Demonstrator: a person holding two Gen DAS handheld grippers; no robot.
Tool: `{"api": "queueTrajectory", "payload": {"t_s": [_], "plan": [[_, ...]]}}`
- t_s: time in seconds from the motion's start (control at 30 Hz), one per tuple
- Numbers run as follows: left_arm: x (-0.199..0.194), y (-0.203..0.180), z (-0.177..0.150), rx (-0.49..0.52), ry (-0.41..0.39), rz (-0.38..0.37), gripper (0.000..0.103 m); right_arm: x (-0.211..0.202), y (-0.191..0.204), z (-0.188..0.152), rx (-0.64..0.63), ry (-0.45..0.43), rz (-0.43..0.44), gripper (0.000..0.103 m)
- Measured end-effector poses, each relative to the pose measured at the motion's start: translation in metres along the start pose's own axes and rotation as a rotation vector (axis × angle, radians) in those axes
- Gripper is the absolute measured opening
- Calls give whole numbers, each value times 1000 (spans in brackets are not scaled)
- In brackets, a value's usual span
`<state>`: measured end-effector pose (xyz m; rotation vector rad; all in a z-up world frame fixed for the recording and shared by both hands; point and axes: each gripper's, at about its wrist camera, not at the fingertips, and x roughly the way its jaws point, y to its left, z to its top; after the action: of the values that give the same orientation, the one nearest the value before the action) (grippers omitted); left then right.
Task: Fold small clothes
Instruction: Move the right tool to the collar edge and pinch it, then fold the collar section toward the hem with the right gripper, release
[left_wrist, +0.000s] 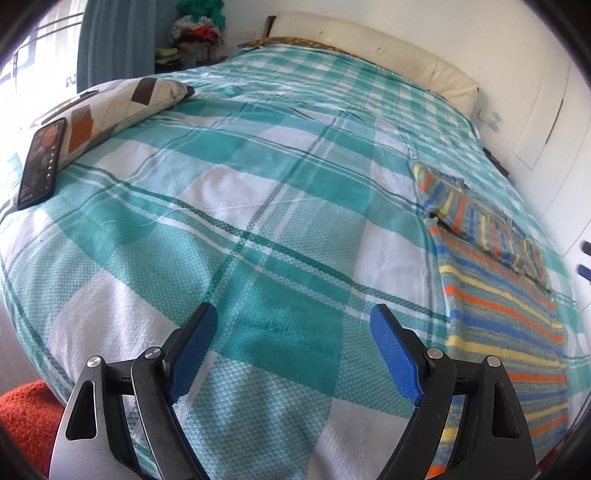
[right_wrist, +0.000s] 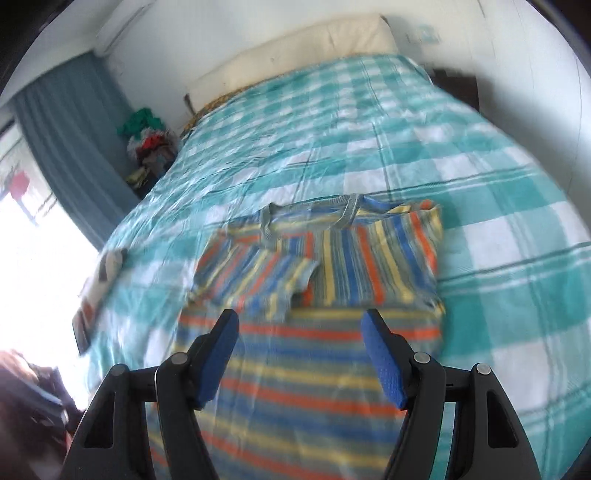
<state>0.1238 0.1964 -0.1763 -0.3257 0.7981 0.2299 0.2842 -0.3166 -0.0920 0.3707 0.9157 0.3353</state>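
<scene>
Left wrist: jaws wide over bedspread (left_wrist: 229, 206) | right: jaws wide above striped shirt (right_wrist: 332, 258)

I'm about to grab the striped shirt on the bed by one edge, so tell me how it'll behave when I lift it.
The striped shirt looks like thin knit lying flat, so it will probably droop from a pinch. One sleeve is already folded across it and may fall open. It looks light; the bedspread should stay put.

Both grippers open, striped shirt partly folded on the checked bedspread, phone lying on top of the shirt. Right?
Not the phone: the left wrist view shows it far from the striped shirt, propped against a patterned pillow. The rest holds: left gripper and right gripper open.
</scene>
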Motion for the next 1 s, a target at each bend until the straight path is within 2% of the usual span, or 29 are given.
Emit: {"api": "queueTrajectory", "payload": {"t_s": [0.1, 0.13, 0.17, 0.3, 0.37, 0.4, 0.43, 0.53, 0.57, 0.67, 0.7, 0.73, 0.83, 0.93, 1.0], "plan": [[1, 3, -1, -11, 7, 0, 86, 63, -21, 20, 173, 121, 97, 53], [1, 4, -1, -14, 9, 1, 86, 80, -22, 21, 207, 154, 119, 52], [2, 6, -1, -17, 10, 2, 86, 99, -22, 22, 227, 188, 123, 51], [4, 12, -1, -45, 23, -3, 86, 143, -20, 23, 260, 230, 75, 48], [6, 15, 0, -63, 29, -11, 86, 159, -21, 24, 257, 248, 57, 31], [7, 15, 0, -66, 29, -13, 86, 163, -19, 26, 234, 241, 32, 10], [7, 15, 1, -67, 28, -14, 86, 162, -14, 31, 196, 220, 7, 3], [8, 14, 1, -69, 29, -18, 86, 142, 5, 50, 51, 71, -1, 3], [9, 14, 1, -67, 32, -20, 86, 143, 6, 54, 23, 61, -21, 3], [11, 10, 2, -55, 37, -18, 86, 163, -4, 51, 24, 154, -80, 11], [12, 10, 2, -53, 38, -19, 86, 165, -9, 47, 37, 163, -101, 25], [11, 10, 2, -55, 37, -22, 86, 160, -13, 44, 50, 150, -93, 33], [9, 9, 1, -54, 33, -34, 86, 137, -18, 35, 102, 102, -38, 34], [9, 8, 0, -43, 35, -34, 86, 115, 6, 26, -19, 50, 9, 34], [12, 6, 0, -33, 44, -26, 86, 123, 22, 20, -81, 100, 81, 34]]}}
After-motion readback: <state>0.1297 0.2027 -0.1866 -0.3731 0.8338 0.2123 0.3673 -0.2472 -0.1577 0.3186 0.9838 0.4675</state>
